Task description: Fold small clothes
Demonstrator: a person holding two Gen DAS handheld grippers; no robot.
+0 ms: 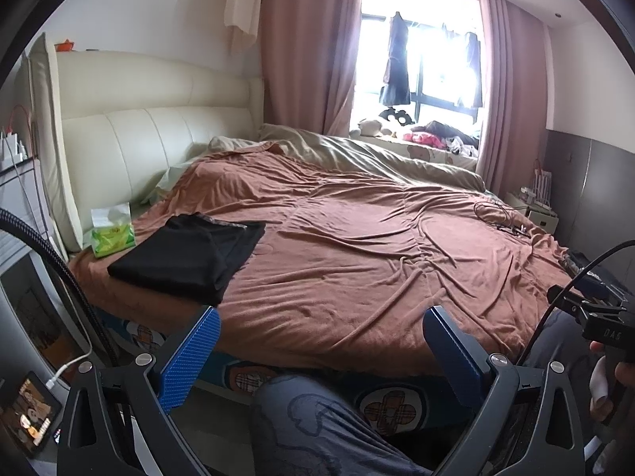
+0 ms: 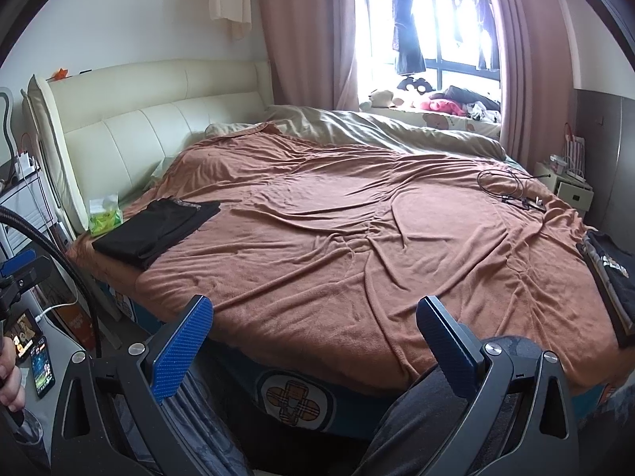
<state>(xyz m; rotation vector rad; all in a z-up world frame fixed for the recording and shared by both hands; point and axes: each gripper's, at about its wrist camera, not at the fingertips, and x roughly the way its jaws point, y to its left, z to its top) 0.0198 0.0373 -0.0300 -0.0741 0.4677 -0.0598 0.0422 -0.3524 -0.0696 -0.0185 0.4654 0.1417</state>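
Observation:
A folded black garment (image 1: 190, 256) lies on the brown blanket (image 1: 357, 246) near the bed's left front corner; it also shows in the right wrist view (image 2: 156, 232). Another dark garment with a printed pattern (image 2: 609, 277) lies at the bed's right edge. My left gripper (image 1: 321, 325) is open and empty, held off the bed's front edge above my knee. My right gripper (image 2: 313, 317) is open and empty, also held before the front edge. Neither touches any cloth.
A green tissue pack (image 1: 111, 234) stands by the cream headboard (image 1: 139, 131). A black cable with glasses (image 2: 512, 190) lies at the far right of the bed. A beige duvet (image 1: 377, 150) is bunched at the back. Phones (image 2: 35, 353) lie on the left stand.

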